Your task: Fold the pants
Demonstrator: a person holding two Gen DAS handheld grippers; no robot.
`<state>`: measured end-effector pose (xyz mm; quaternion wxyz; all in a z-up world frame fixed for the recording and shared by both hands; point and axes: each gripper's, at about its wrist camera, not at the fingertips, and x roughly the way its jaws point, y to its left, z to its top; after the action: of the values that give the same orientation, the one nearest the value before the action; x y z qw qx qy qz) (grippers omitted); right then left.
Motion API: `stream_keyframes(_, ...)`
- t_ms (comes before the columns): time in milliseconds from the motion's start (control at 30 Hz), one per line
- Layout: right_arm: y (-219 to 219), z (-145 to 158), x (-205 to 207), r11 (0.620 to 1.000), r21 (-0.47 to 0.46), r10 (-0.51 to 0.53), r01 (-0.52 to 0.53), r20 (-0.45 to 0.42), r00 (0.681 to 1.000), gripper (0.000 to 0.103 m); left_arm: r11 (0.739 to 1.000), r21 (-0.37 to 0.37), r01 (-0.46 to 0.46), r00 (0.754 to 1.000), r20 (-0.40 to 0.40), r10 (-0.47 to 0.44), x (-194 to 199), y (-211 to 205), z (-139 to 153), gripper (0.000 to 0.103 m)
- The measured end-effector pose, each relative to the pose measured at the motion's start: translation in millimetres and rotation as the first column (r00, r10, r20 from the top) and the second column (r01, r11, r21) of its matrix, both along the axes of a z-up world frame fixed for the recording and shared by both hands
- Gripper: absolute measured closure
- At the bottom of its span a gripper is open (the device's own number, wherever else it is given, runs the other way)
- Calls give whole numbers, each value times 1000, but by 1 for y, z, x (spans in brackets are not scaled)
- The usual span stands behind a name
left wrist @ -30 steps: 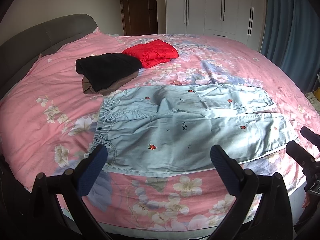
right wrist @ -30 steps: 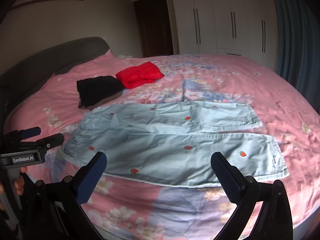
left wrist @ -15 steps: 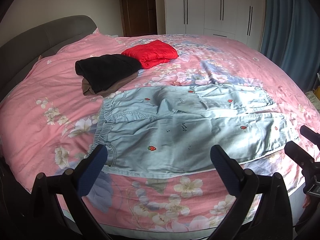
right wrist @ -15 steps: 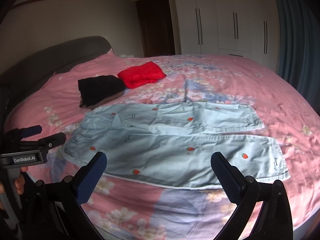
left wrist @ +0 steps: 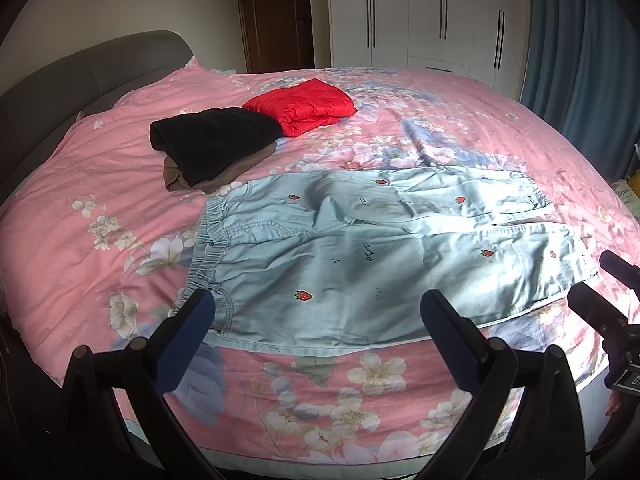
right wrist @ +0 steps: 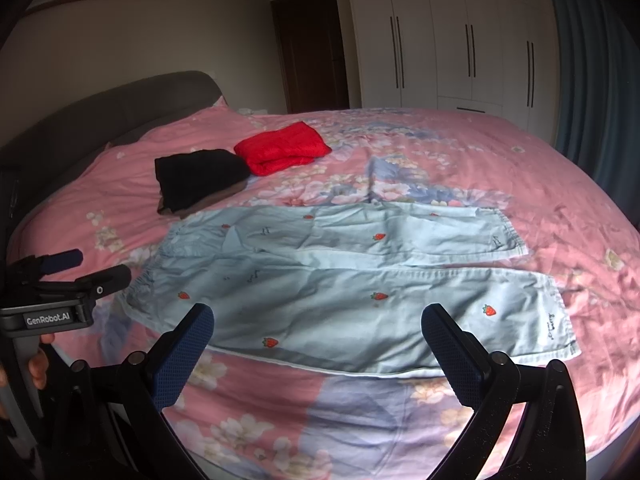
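Observation:
Light blue pants [left wrist: 360, 248] with small strawberry prints lie flat on the pink floral bed, waistband to the left, both legs stretched right. They also show in the right wrist view [right wrist: 340, 280]. My left gripper [left wrist: 316, 332] is open and empty, held above the near edge by the waistband. My right gripper [right wrist: 318, 344] is open and empty, above the near leg's lower edge. Each gripper shows at the edge of the other's view: the right one [left wrist: 608, 300], the left one [right wrist: 60, 280].
A folded black garment on a brown one [left wrist: 212, 144] and a folded red garment [left wrist: 304, 104] lie behind the pants. A grey headboard [left wrist: 80, 76] stands at the left. White wardrobes [left wrist: 432, 12] and blue curtains [left wrist: 580, 60] stand beyond the bed.
Both grippers have drifted slightly; the pants sit a little lower in both views. The pants themselves have not moved, and both grippers stay open.

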<state>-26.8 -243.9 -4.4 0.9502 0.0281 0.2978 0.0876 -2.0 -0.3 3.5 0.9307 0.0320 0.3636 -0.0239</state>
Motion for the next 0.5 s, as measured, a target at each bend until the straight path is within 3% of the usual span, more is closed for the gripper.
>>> stream_keyframes(333,1,-1,0,1000,0,-1,1,-1,1000,0,1000,-5,-2,1000,-12,2,4,-1,-7,0)
stream_keyframes(500,1,-10,3,1000,-2,4,-4,-21,1000,0,998,-53,-13,999,-35,12,13,9,-18,0)
